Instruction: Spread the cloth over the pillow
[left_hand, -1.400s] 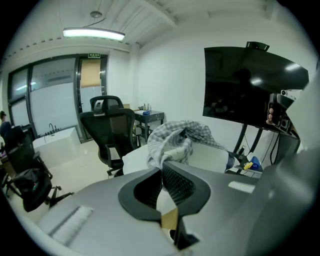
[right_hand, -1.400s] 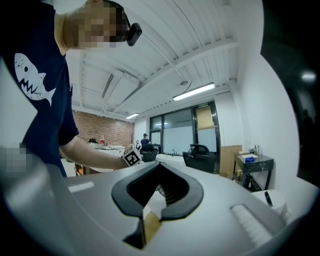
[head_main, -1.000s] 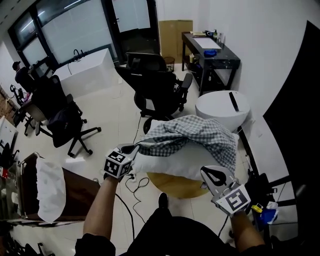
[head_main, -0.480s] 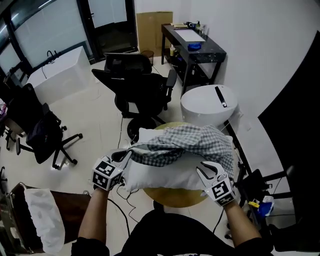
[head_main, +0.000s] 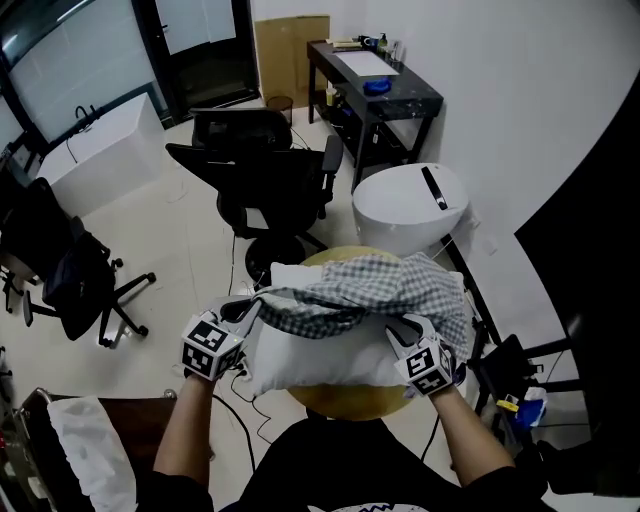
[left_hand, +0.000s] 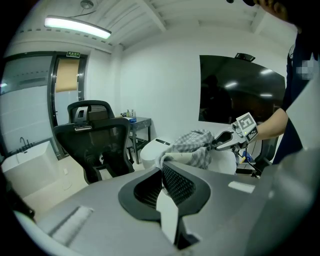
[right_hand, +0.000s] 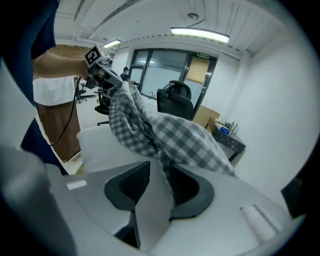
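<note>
Head view showed the checked cloth (head_main: 375, 285) lying bunched on top of the white pillow (head_main: 320, 355), which sat on a small round wooden table (head_main: 345, 400) just in front of the person. The left claw (head_main: 250, 304) was clamped shut on one corner of the cloth at the pillow's left end. The right claw (head_main: 397, 326) was at the right end, and its jaws had just been opening. In the right gripper view a loose edge of the cloth hung between them, against one pad but not pinched.

The main risk I judged was on the right side. With only the left corner held, any pull from the left could drag the whole cloth that way and off the pillow's right end. If the right claw closed with so little fabric between its jaws, the hem could slip out at the first tug. The pillow also overhung the small table on both sides, so a sideways pull could slide or tip it off.

The pillow's long axis ran left to right across the head view, from one claw to the other. The cloth lay as a crumpled ridge along that same line, with more of it heaped and drooping at the far right corner. The pillow's near side was bare.
</note>
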